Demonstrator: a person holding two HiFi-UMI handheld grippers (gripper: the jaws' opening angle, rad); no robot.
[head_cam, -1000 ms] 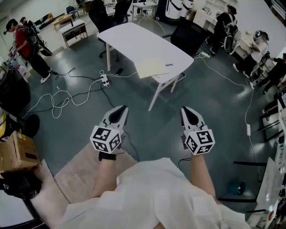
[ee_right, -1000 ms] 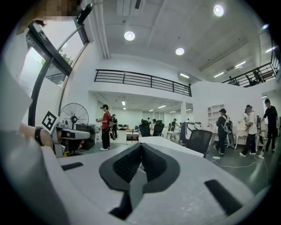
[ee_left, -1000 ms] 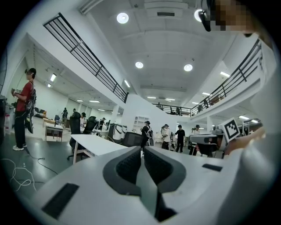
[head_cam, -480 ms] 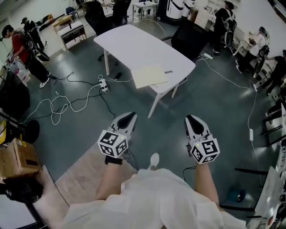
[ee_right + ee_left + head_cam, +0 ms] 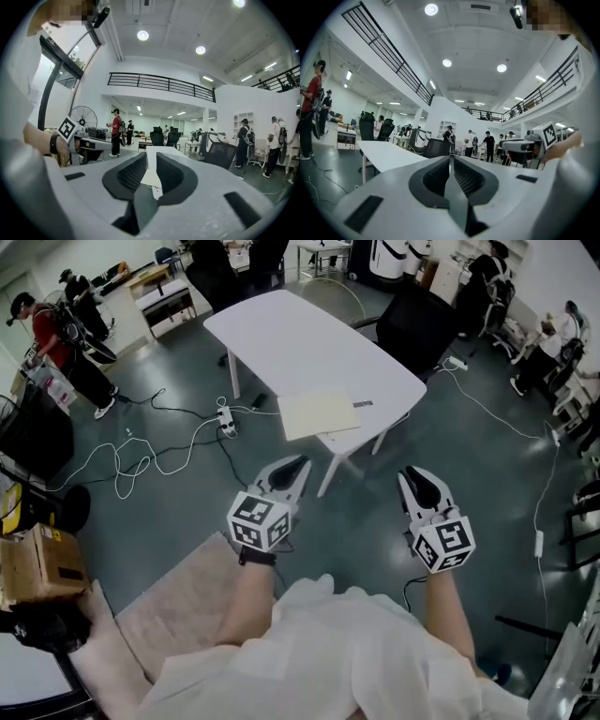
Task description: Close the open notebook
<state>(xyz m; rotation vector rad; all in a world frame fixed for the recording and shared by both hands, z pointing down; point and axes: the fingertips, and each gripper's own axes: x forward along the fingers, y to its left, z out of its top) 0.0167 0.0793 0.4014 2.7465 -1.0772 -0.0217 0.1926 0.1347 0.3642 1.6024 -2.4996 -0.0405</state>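
The open notebook (image 5: 319,413) lies flat, pale pages up, at the near corner of the white table (image 5: 281,334). Both grippers hang in the air over the floor, short of the table and apart from the notebook. My left gripper (image 5: 299,464) is shut with nothing in it, its jaws pressed together in the left gripper view (image 5: 450,157). My right gripper (image 5: 418,475) points level at the table. Its jaws are opening, with a narrow gap and nothing between them (image 5: 151,155). In both gripper views the table (image 5: 384,154) shows ahead, and the notebook cannot be made out.
A small grey object (image 5: 363,404) lies beside the notebook. White cables and a power strip (image 5: 223,413) trail on the floor left of the table. A black chair (image 5: 412,320) stands behind the table. People (image 5: 56,329) stand far left. A cardboard box (image 5: 37,563) and a beige mat (image 5: 178,606) lie near left.
The person has walked forward. Both grippers have come closer to the table and the notebook. The right jaws have parted a little. The left jaws stay shut.
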